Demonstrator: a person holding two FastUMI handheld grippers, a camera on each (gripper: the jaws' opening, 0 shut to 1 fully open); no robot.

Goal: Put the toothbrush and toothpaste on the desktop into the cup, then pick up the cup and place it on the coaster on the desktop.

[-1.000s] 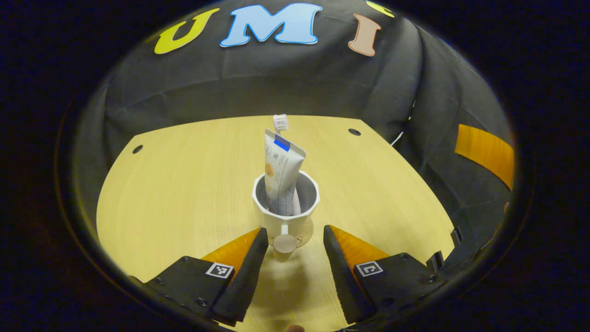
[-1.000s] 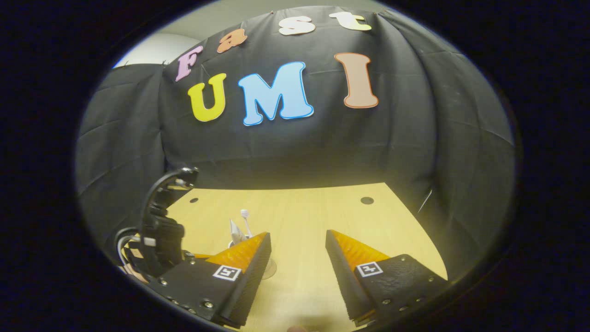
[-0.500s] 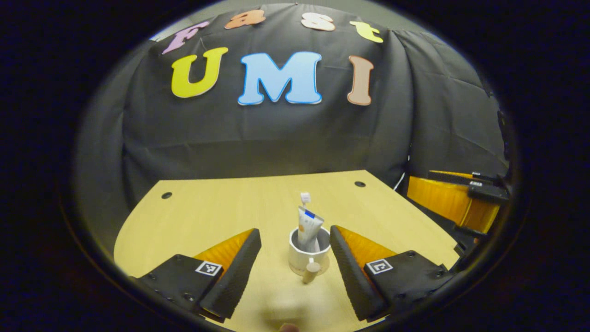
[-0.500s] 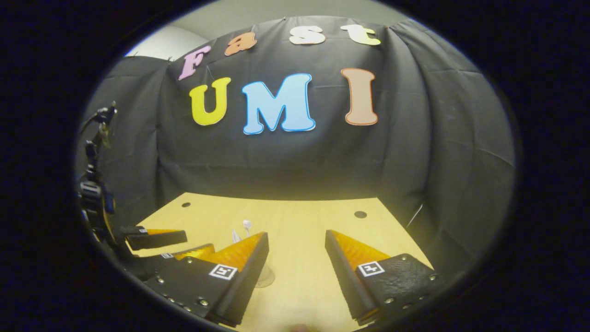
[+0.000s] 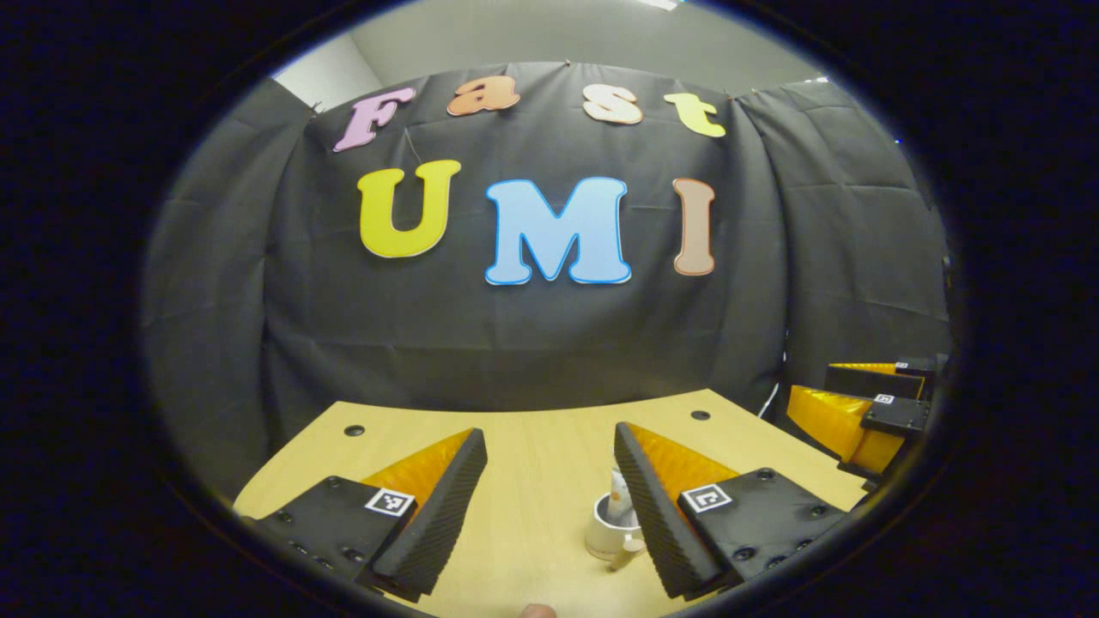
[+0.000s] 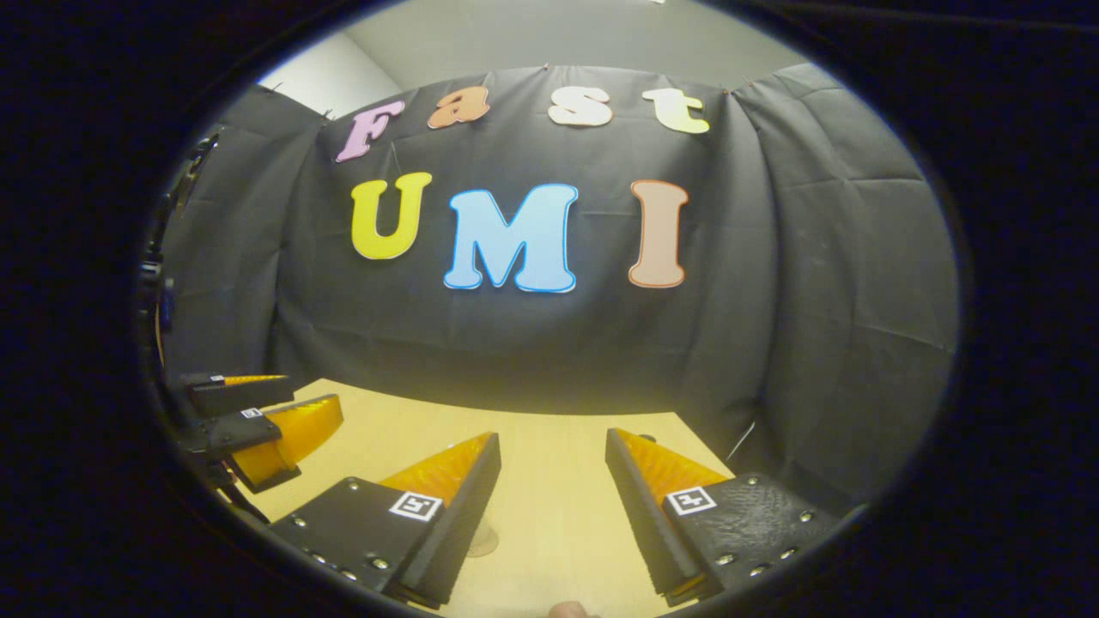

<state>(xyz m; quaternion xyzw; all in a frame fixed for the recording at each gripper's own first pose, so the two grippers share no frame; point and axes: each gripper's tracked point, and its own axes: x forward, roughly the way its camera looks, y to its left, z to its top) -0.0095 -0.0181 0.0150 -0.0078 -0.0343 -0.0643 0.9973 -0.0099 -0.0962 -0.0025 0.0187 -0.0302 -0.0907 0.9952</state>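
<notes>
Cup (image 5: 611, 534): white, standing upright on the wooden desktop (image 5: 541, 481), partly hidden behind my left gripper's right finger in the left gripper view. I am judging that it is sitting on the coaster, though I cannot make out the coaster beneath it.

Contents: toothpaste tube (image 5: 617, 506), standing in the cup and poking above the rim. Toothbrush: I cannot tell from here; the finger is covering that side.

Left gripper (image 5: 549, 481): I am holding it with fingers apart, clamped on nothing, raised above and nearer than the cup.

Right gripper (image 6: 552, 485): fingers likewise apart and empty, hovering over bare desktop; a pale round shape (image 6: 481, 541) is peeking out beside its left finger, too hidden to name. Each gripper is also showing at the edge of the other's view.

Step in hand: I am reading the placing as finished. Next move, as I judge it: only checking that the cup is sitting squarely and keeping both grippers clear of it.
</notes>
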